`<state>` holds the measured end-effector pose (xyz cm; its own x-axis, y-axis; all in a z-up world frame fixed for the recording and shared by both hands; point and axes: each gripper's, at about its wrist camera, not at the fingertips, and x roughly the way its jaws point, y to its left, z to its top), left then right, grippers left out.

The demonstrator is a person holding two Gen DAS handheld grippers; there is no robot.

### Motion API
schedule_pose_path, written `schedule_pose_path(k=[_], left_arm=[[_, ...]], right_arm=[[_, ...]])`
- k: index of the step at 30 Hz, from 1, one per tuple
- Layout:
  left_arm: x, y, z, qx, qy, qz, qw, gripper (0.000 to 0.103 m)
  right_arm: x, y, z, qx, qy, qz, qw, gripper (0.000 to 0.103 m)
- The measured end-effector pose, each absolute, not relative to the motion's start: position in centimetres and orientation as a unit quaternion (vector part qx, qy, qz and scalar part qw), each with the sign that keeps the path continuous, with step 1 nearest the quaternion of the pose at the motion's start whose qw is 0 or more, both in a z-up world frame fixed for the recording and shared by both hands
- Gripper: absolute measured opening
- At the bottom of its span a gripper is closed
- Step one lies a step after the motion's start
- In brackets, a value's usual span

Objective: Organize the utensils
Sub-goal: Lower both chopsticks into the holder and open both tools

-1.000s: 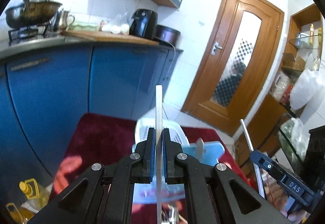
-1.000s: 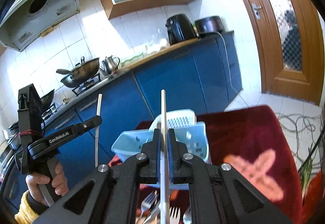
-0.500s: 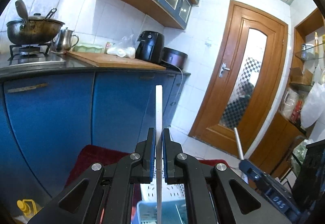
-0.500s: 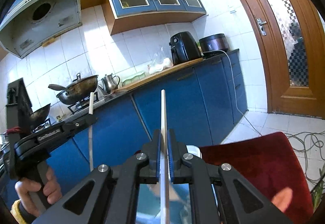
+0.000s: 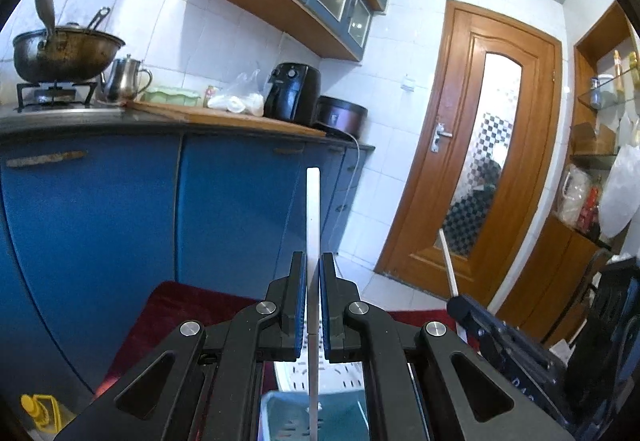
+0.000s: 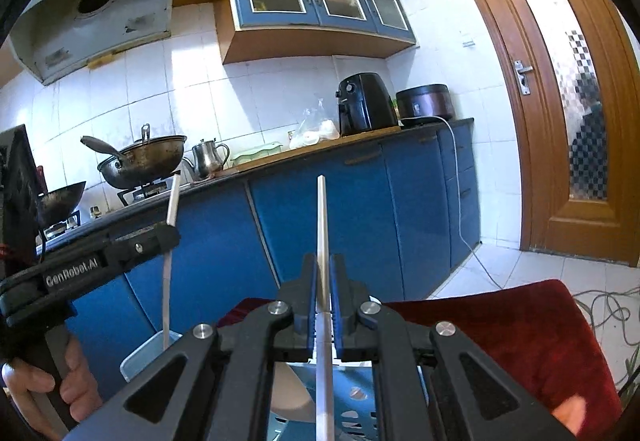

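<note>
My left gripper (image 5: 313, 261) is shut on a flat metal utensil handle (image 5: 313, 209) that sticks straight up between the pads. My right gripper (image 6: 324, 265) is shut on a second metal utensil handle (image 6: 322, 217), also upright. Both are held high above a light blue perforated basket (image 5: 280, 417), seen low between the fingers in both views (image 6: 360, 401). The right gripper shows in the left wrist view (image 5: 480, 321), and the left gripper shows in the right wrist view (image 6: 156, 241). The working ends of both utensils are hidden.
The basket stands on a dark red cloth (image 6: 520, 329). Blue kitchen cabinets (image 5: 120, 209) with a stove, wok (image 6: 140, 161), kettle and air fryer (image 5: 292, 93) stand behind. A wooden door (image 5: 480, 169) is to the right. A yellow bottle (image 5: 40, 413) is low left.
Both grippers have risen and tilted up with their utensils. The basket and red cloth have dropped to the bottom of both views, and loose forks seen earlier are out of sight.
</note>
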<state>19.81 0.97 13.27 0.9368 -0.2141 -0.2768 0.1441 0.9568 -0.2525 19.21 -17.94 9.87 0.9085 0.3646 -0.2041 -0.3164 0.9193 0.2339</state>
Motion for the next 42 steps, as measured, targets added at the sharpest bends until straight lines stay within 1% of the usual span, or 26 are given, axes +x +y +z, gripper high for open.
schedule_pose_path(k=[11, 24, 27, 28, 29, 31, 37, 42], left_arm=[[18.8, 0.6, 11.4, -0.108, 0.172, -0.098, 0.974, 0.006], [16.8, 0.1, 10.5, -0.101, 0.197, -0.117, 0.968, 0.006], [16.4, -0.1, 10.7, -0.093, 0.205, -0.116, 0.967, 0.013], [16.1, -0.2, 10.8, -0.089, 0.207, -0.117, 0.967, 0.021], [15.9, -0.3, 10.9, -0.086, 0.208, -0.118, 0.967, 0.032], [15.2, -0.5, 11.1, -0.081, 0.204, -0.120, 0.968, 0.043], [13.0, -1.2, 11.9, -0.051, 0.205, -0.124, 0.969, 0.043], [11.2, -1.3, 12.6, -0.035, 0.218, -0.128, 0.967, 0.044]], right_arm=[[18.1, -18.1, 8.8, 0.071, 0.134, 0.173, 0.973, 0.008], [16.5, -19.1, 8.3, 0.079, 0.169, 0.173, 0.967, 0.009], [16.0, -19.2, 8.6, 0.087, 0.174, 0.175, 0.965, 0.013], [15.9, -19.2, 8.6, 0.089, 0.175, 0.176, 0.965, 0.017], [15.7, -19.3, 8.7, 0.093, 0.177, 0.177, 0.964, 0.022], [15.2, -19.5, 9.0, 0.099, 0.178, 0.181, 0.962, 0.024], [13.2, -19.3, 10.0, 0.094, 0.180, 0.181, 0.962, 0.024], [11.5, -19.3, 10.7, 0.103, 0.200, 0.187, 0.956, 0.024]])
